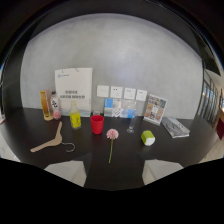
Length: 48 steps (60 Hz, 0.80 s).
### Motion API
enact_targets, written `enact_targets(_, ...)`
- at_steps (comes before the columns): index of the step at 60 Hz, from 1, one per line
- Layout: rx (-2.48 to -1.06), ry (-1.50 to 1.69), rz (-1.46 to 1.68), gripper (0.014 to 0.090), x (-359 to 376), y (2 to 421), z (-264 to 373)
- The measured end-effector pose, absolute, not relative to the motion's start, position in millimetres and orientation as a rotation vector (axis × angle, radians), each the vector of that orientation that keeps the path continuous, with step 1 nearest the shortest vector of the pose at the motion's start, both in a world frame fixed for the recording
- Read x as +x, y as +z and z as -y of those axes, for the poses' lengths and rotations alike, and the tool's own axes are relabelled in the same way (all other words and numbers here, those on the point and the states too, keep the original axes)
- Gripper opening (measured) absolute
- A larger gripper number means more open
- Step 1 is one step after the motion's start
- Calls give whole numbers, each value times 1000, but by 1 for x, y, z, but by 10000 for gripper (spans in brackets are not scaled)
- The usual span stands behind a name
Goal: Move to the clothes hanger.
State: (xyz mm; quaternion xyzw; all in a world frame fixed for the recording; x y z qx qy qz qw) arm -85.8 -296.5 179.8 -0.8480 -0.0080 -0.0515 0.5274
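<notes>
**Hanger position and table layout**

Hanger (51, 142): one, pale wood with a metal hook, lying flat on the dark table (30, 125), ahead of the fingers and off toward the left. Bare tabletop surrounds it on all sides; the nearest item, a yellow bottle (75, 118), stands well apart behind it.

Gripper (112, 176): two pale fingers (67, 171), spread wide with dark tabletop between them. Nothing is held.

Table: smooth, matte, dark. Its front edge runs close to the fingers; open surface lies between that edge and the row of items.

Other items, one each:
- red cup (97, 123), cylindrical
- pink flower (112, 136) on a thin stem, lying flat ahead of the fingers
- clear glass (131, 124)
- green block (147, 137), rounded
- white sign (73, 88), upright against the grey wall (125, 50)
- tall amber bottle (46, 105), beside the sign

Wall sockets (122, 93): four white plates in a row.
</notes>
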Motion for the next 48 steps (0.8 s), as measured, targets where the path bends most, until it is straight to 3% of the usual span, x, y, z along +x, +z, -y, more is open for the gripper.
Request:
enact_targets(28,-2029,-166,-21,852,-103,175,315)
enact_targets(48,-2051,-131,-13,850,-197,144,337)
